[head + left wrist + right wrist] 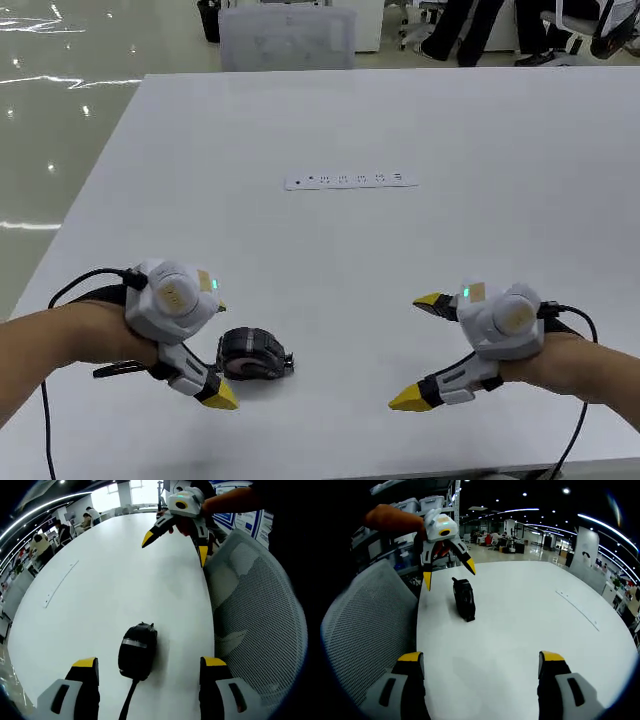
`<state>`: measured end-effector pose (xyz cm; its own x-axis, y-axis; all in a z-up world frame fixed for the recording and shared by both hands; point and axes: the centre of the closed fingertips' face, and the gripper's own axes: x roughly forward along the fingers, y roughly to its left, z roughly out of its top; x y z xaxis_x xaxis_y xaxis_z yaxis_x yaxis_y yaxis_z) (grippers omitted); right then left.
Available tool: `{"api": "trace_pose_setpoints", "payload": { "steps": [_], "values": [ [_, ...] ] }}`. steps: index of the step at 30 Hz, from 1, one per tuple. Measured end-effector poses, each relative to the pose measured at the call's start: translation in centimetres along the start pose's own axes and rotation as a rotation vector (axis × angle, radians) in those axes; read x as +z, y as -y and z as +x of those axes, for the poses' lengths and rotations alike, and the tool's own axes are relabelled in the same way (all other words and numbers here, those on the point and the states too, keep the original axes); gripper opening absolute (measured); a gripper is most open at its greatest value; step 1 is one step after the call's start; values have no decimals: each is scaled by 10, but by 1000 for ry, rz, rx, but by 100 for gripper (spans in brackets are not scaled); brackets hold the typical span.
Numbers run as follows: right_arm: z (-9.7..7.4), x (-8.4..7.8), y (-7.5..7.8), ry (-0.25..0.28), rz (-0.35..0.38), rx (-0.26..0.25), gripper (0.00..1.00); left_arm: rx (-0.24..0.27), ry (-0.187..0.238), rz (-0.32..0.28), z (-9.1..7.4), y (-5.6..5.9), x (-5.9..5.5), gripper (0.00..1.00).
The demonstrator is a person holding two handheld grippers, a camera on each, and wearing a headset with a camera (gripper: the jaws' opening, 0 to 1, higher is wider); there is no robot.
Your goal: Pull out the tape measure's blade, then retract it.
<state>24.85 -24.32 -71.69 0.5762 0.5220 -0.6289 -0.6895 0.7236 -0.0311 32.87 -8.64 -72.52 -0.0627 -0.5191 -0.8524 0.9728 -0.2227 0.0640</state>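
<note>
A black tape measure (254, 354) lies on the white table (380, 240) near its front edge, blade fully inside. My left gripper (218, 350) stands open around it, yellow tips on either side without touching; in the left gripper view the tape measure (137, 650) sits between the two fingers (86, 680). My right gripper (420, 350) hovers open to the right, well apart from the case, nothing between its tips. From the right gripper view the tape measure (464, 599) lies ahead, with the left gripper (449, 567) over it.
A white power strip (350, 181) lies in the middle of the table. A grey mesh chair back (260, 605) stands at the table's near edge. Another chair (287, 38) is at the far side, with people's legs (470, 30) beyond.
</note>
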Motion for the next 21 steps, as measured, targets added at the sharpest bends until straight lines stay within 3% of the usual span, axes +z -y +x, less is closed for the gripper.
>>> {"api": "trace_pose_setpoints", "payload": {
  "steps": [8, 10, 12, 15, 17, 18, 19, 21],
  "values": [
    [37, 16, -18, -38, -40, 83, 93, 0, -55, 48, 19, -4, 3, 62],
    [46, 19, -25, -42, -41, 116, 93, 32, -64, 103, 25, -12, 2, 55],
    [56, 17, -28, -80, -80, 129, 91, 38, -99, 91, 33, -14, -2, 50],
    [67, 21, -32, -86, -85, 141, 90, 22, -123, 88, 41, -12, -7, 49],
    [74, 24, -31, -89, -135, 131, 83, 32, -141, 122, 45, -13, -10, 40],
    [76, 25, -30, -91, -146, 124, 80, 63, -141, 163, 43, -20, -9, 33],
    [79, 26, -32, -96, -143, 128, 76, 45, -130, 128, 41, -19, -9, 33],
    [83, 27, -34, -102, -145, 136, 76, 47, -113, 121, 41, -18, -10, 33]
  ]
}}
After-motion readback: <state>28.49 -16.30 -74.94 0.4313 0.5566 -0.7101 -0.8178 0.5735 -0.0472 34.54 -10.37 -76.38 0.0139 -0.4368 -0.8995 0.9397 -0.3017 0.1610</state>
